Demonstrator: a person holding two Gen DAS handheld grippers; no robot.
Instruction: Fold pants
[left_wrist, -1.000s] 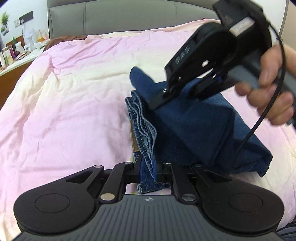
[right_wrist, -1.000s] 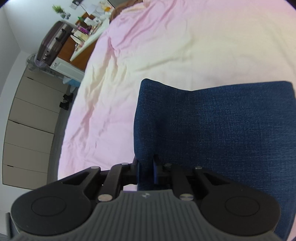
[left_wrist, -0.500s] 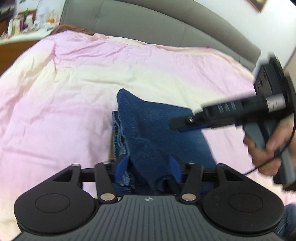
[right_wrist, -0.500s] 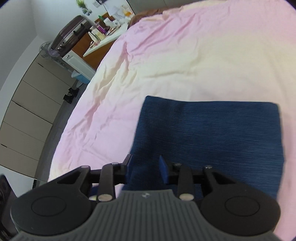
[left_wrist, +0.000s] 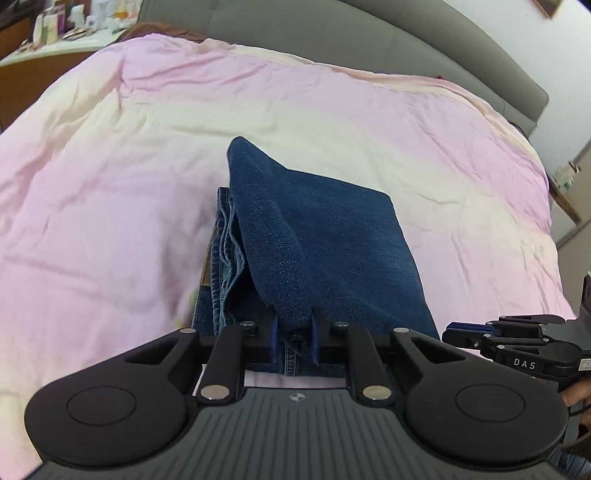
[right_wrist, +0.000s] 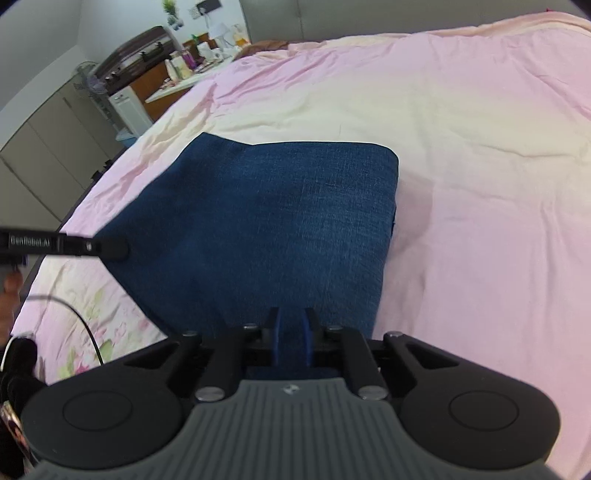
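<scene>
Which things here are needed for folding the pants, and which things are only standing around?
Needed:
- jeans, folded on the bed
- left gripper, a fold of denim between its fingers
- right gripper, at the near edge
- pink bedsheet, the work surface

Only standing around:
- cluttered bedside table
- suitcase
- fan

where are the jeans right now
The folded jeans lie on the pink bedspread, centred in both wrist views just ahead of the left gripper and right gripper, with denim between each one's jaws.
</scene>
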